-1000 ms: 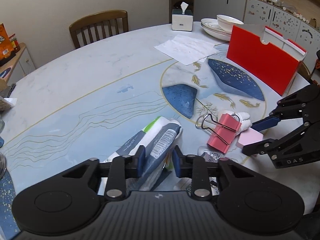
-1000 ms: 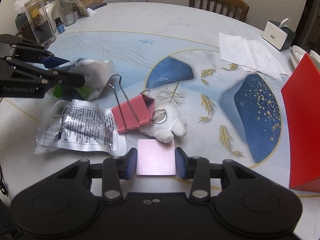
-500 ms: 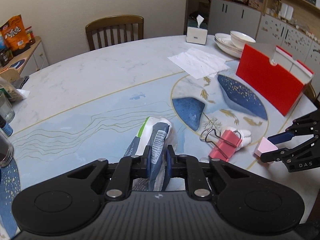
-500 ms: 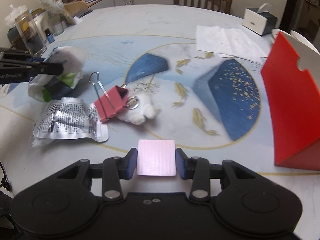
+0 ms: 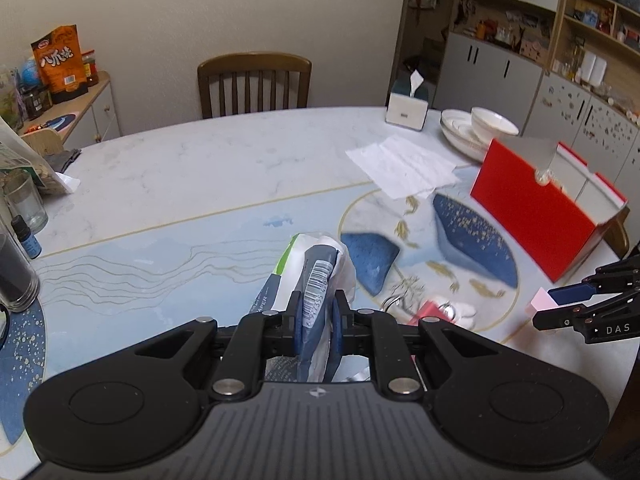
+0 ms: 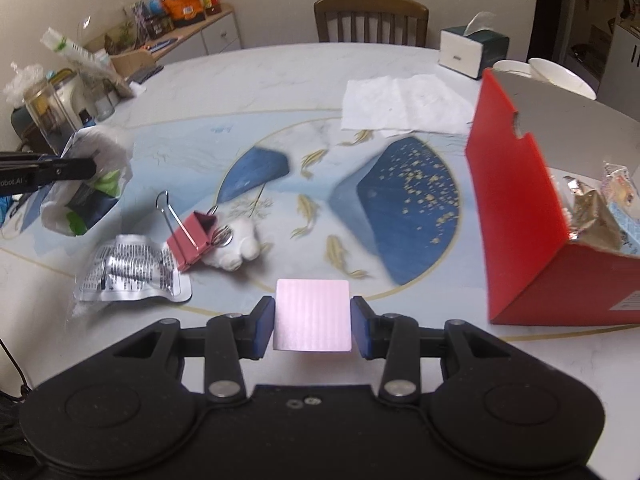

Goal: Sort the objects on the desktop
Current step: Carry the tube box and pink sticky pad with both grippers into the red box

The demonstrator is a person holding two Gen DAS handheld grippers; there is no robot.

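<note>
My left gripper (image 5: 316,320) is shut on a white, green and dark blue tissue pack (image 5: 316,276) and holds it above the table; the pack also shows in the right wrist view (image 6: 90,188). My right gripper (image 6: 313,316) is shut on a pink sticky-note pad (image 6: 313,314), held above the table's near edge; the pad shows in the left wrist view (image 5: 540,302). On the table lie a pink binder clip (image 6: 192,240), a small white plush toy (image 6: 236,246) and a silver foil packet (image 6: 128,274).
A red open box (image 6: 516,204) with wrappers inside stands at the right. White paper napkins (image 6: 404,102), a tissue box (image 6: 468,50) and stacked bowls (image 5: 480,132) sit at the back. Jars and bottles (image 5: 20,240) stand at the left edge. A chair (image 5: 254,82) is behind.
Both grippers have risen from the table with their loads. The left gripper closed on the tissue pack and lifted it. The right gripper moved toward the red box.
</note>
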